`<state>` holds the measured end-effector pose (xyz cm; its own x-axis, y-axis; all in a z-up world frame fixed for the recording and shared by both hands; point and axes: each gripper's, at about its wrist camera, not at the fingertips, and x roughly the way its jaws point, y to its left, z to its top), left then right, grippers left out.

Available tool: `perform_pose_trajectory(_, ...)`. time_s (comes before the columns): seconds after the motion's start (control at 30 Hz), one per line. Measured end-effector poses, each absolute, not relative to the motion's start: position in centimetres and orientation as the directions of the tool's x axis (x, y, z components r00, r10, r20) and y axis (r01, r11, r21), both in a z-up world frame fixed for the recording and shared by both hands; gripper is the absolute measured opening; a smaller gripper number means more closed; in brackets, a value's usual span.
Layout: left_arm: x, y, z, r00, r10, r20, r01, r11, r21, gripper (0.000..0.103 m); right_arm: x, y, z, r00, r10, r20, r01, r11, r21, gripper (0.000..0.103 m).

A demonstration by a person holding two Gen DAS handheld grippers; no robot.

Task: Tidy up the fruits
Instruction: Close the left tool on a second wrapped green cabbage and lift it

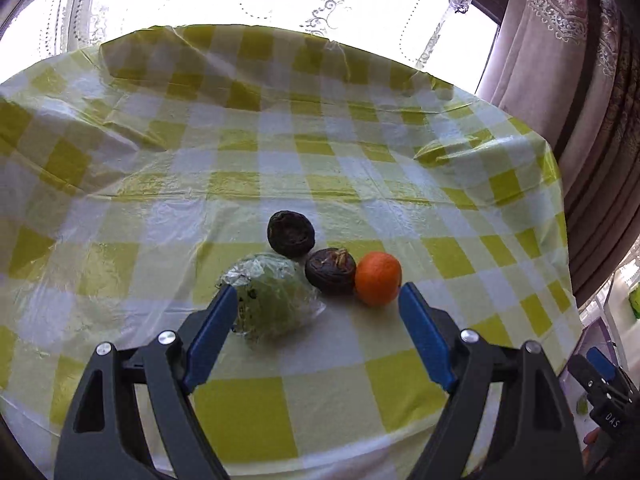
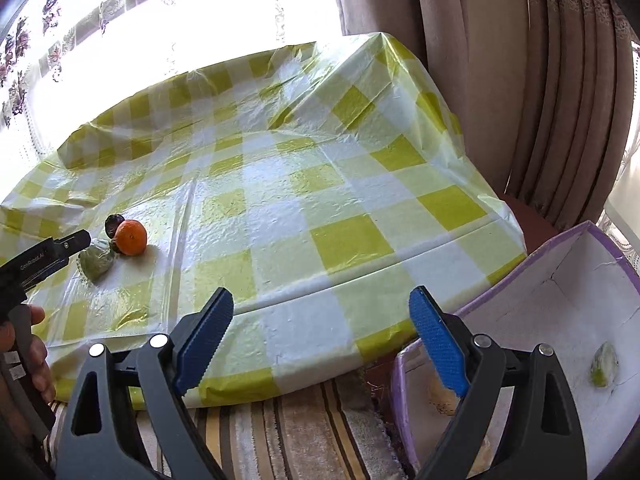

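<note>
Fruit sits in a tight cluster on the checked tablecloth: an orange, two dark round fruits and a plastic-wrapped green fruit. The left gripper hovers just before them, jaws apart and opening, clamping nothing. Only the right wrist view shows the purple-rimmed box beside the table, one wrapped green piece lying inside. The right gripper stands wide open and empty, over the table's edge.
</note>
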<state>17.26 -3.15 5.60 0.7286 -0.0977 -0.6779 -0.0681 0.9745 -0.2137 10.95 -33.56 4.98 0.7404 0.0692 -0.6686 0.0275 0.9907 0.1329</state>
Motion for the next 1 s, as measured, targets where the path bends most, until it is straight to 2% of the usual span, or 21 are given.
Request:
perform_pose_trajectory(0.2, 18.1, -0.7, 3.5, 0.663, -0.068, -0.746, -0.115, 0.975, -0.192, 0.083, 10.0, -29.6, 4.4, 0.774, 0.132, -0.619, -0.056, 0.988, 0.141, 0.087)
perform_pose_trajectory(0.37, 18.8, -0.9, 3.2, 0.644, -0.042, -0.763, -0.102, 0.985, -0.140, 0.086, 8.6, -27.6, 4.3, 0.818, 0.122, -0.562, -0.097, 0.992, 0.075, 0.087)
perform_pose_trajectory(0.63, 20.9, -3.3, 2.7, 0.611, 0.040, -0.791, -0.052, 0.999, 0.010, 0.086, 8.2, -26.7, 4.1, 0.831, 0.125, -0.542, -0.135, 0.991, 0.022, 0.087)
perform_pose_trajectory(0.73, 21.5, -3.6, 2.2, 0.594, 0.037, -0.804, -0.041, 0.999, 0.015, 0.074, 8.5, -26.4, 4.1, 0.823, 0.133, -0.553, -0.148, 0.989, 0.017, 0.087)
perform_pose_trajectory(0.83, 21.4, -3.7, 2.1, 0.603, 0.038, -0.797, -0.034, 0.999, 0.022, 0.071, 8.9, -26.0, 4.1, 0.814, 0.148, -0.561, -0.166, 0.986, 0.020, 0.087)
perform_pose_trajectory(0.9, 21.3, -3.3, 2.2, 0.607, 0.034, -0.794, -0.043, 0.999, 0.009, 0.065, 9.4, -25.6, 4.2, 0.809, 0.157, -0.566, -0.173, 0.985, 0.026, 0.087)
perform_pose_trajectory(1.0, 20.9, -3.0, 2.2, 0.615, 0.034, -0.787, -0.052, 0.999, 0.002, 0.064, 10.1, -24.7, 4.4, 0.802, 0.167, -0.574, -0.188, 0.982, 0.023, 0.087)
